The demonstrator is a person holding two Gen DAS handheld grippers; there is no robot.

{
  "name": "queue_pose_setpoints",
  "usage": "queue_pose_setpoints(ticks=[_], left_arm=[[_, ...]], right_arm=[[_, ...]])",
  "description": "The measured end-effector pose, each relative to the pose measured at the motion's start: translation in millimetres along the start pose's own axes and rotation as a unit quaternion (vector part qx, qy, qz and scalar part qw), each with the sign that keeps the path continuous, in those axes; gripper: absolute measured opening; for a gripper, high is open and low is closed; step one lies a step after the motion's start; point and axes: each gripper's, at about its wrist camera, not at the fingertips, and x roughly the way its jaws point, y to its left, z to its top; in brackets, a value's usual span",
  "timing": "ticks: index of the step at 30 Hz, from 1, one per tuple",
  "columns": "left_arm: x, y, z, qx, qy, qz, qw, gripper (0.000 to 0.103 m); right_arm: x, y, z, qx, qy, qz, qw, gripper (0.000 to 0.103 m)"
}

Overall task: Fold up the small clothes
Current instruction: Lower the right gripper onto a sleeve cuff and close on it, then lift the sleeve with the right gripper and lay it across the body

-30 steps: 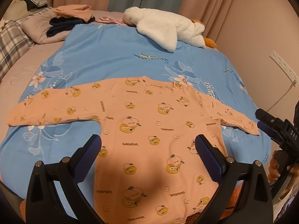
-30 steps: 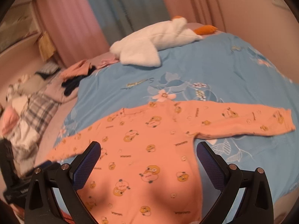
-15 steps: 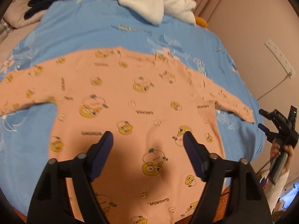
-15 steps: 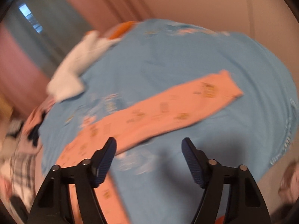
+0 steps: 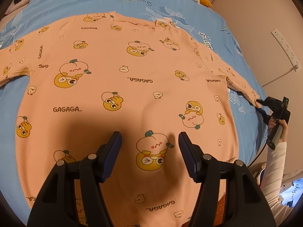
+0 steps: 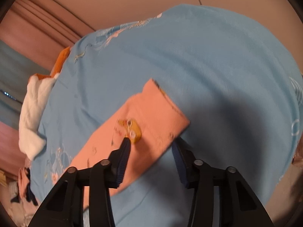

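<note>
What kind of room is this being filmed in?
Most likely a bedroom: a small peach shirt lies spread on a bed with a blue floral cover, a white plush toy rests at its far end, and curtains hang behind.

Open bedding ahead, clutter at the far edge

Blue sheet (image 6: 217,60) lies bare beyond the sleeve (image 6: 151,117) (wall close behind); white plush toy (image 6: 34,111) blocks the far side.

Bed: covered by a blue floral sheet (image 5: 62,5), filling most of both frames.
Wall: plain beige (image 5: 265,9), seen at right of the left wrist view.
Power strip: white (image 5: 286,49), mounted on that wall, a cord trailing below.
Curtains: pink (image 6: 37,28), upper left of the right wrist view.
Light: warm, dim.
</note>
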Motion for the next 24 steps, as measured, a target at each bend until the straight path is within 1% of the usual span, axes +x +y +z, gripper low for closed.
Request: queue_pose_setpoints(ticks=[1, 2, 3, 5, 6, 8, 10, 11, 13, 16, 18, 20, 24], left_arm=[[0, 1, 0, -0.002, 0.001, -0.002, 1.0, 0.061], [0, 1, 0, -0.004, 0.001, -0.003, 1.0, 0.061], [0, 2, 1, -0.005, 0.002, -0.004, 1.0, 0.061], [0, 2, 0, -0.006, 0.003, -0.007, 0.9999, 0.061], [0, 4, 0, -0.007, 0.004, -0.008, 0.9999, 0.061], [0, 5, 0, -0.01, 0.005, -0.012, 0.9999, 0.061], [-3, 7, -1, -0.012, 0.008, -0.019, 0.9997, 0.061], [-5, 8, -2, -0.015, 0.009, -0.021, 0.9996, 0.061], [-11, 11, -2, -0.021, 0.008, -0.023, 0.9995, 0.061], [-23, 17, 0, -0.03, -0.005, -0.017, 0.9994, 0.061], [-33, 24, 2, -0.039, -0.02, -0.013, 0.999, 0.061], [-44, 31, 4, -0.049, -0.036, -0.007, 0.9981, 0.062], [-63, 43, 6, -0.061, -0.061, 0.011, 0.9962, 0.062]], right_arm=[[0, 1, 3, -0.006, -0.003, -0.011, 1.0, 0.006], [-4, 3, 5, -0.009, -0.009, -0.012, 1.0, 0.006], [-8, 4, 6, -0.009, -0.017, -0.004, 1.0, 0.006], [-26, 2, 9, -0.014, -0.045, 0.013, 0.999, 0.006], [-35, 3, 11, -0.015, -0.061, 0.013, 0.998, 0.006], [-40, 6, 17, -0.023, -0.077, -0.002, 0.997, 0.006], [-32, 4, 20, -0.028, -0.071, -0.018, 0.997, 0.006], [-28, 6, 22, -0.033, -0.067, -0.025, 0.997, 0.006], [-35, 22, 23, -0.055, -0.082, -0.028, 0.995, 0.006], [-57, 60, 22, -0.113, -0.117, -0.019, 0.986, 0.006], [-73, 88, 20, -0.153, -0.133, 0.0, 0.979, 0.006], [-87, 112, 10, -0.189, -0.139, 0.025, 0.972, 0.006], [-111, 160, -20, -0.26, -0.144, 0.081, 0.951, 0.006]])
